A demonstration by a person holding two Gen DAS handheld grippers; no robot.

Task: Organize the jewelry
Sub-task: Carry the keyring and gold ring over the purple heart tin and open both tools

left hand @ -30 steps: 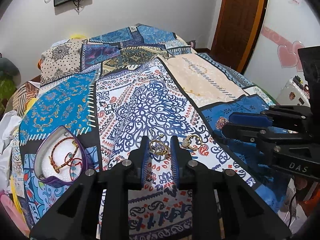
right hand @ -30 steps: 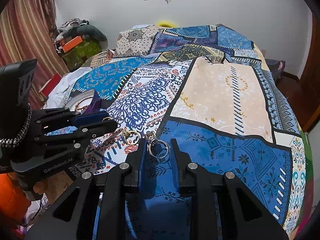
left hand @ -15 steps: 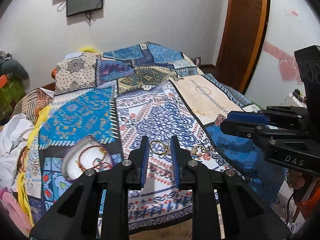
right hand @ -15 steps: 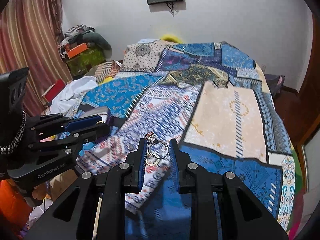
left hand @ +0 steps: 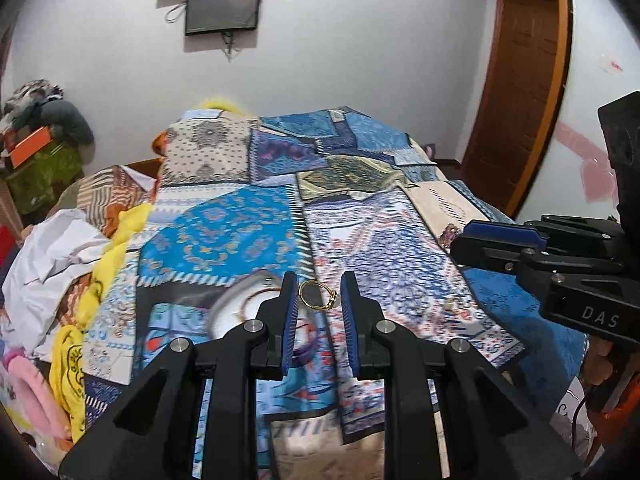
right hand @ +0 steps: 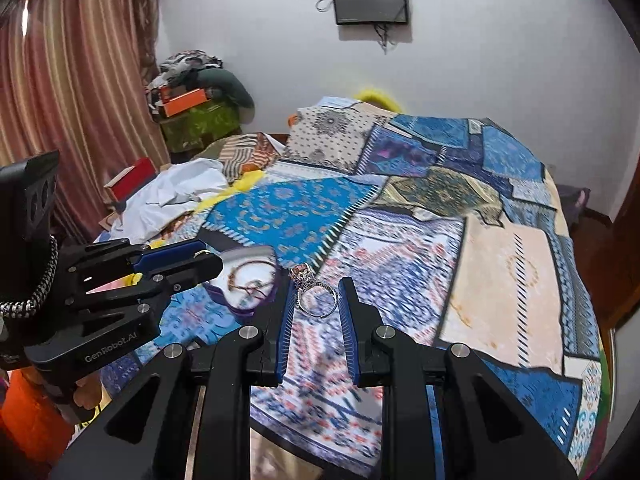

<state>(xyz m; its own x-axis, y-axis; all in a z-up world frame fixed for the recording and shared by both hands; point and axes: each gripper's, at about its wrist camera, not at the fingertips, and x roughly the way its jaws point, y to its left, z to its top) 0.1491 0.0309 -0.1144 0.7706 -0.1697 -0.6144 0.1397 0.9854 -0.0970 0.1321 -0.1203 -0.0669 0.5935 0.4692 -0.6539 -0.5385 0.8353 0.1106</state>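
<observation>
Left wrist view: the left gripper (left hand: 319, 300) is closed on a gold ring (left hand: 317, 296) pinched at the pad tips, centre frame, the hoop's long axis running across the jaws and its ornament toward the right pad. Below left of it a heart-shaped tray (left hand: 236, 308), blurred, lies on the patchwork bed (left hand: 224, 232) and holds bracelets. At right the right gripper (left hand: 476, 240) enters, its body lettered "DAS". A screen (left hand: 222, 8) hangs on the wall at top.

Right wrist view: the right gripper (right hand: 316, 300) holds a silver ring (right hand: 316, 300) between narrow jaws, centre frame, hoop spanning pad to pad, its stone setting pointing up and left. The left gripper (right hand: 200, 258) at left, marked "GenRobot.AI", hangs over the tray (right hand: 250, 284). An orange box (right hand: 182, 105) sits upper left beside a curtain (right hand: 68, 92).
</observation>
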